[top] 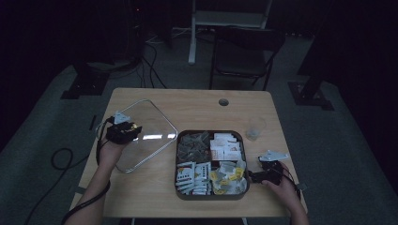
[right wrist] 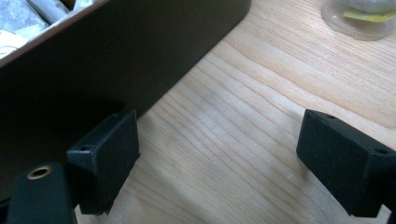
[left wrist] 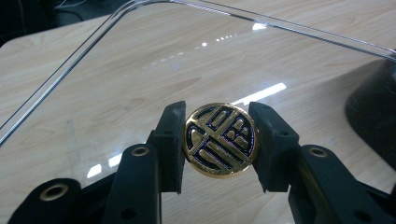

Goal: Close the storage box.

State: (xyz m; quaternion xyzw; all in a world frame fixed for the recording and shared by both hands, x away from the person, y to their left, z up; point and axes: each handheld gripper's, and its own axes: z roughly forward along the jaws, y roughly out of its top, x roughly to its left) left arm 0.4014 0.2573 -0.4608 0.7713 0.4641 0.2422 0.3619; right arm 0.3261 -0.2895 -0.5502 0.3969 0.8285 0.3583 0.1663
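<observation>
Lid is off the box. The clear lid (top: 143, 133) hangs tilted over the left half of the counter (top: 197, 110), beside the dark compartment box (top: 210, 164), with one low edge near or on the wood; contact can't be told. The left gripper (top: 123, 130) holds it by its round gold knob (left wrist: 220, 139); in the left gripper view the fingers (left wrist: 172, 142) press the knob from both sides, and wood grain shows through the transparent panel behind. The box stands open, its four compartments full of tea bags and sachets (top: 226, 146), none of them lifted out. The right gripper (right wrist: 219, 163) rests low on the counter at the box's right side, its fingers spread wide with nothing between them; one of them sits just beside the dark wall, and whether it touches is unclear. A small clear cup (top: 255, 129) stands beyond the box's right corner, with something yellowish inside. Judgement: the opening step looks complete. Left to do, most likely: set the lid down flat and let go, then start on the contents.
</observation>
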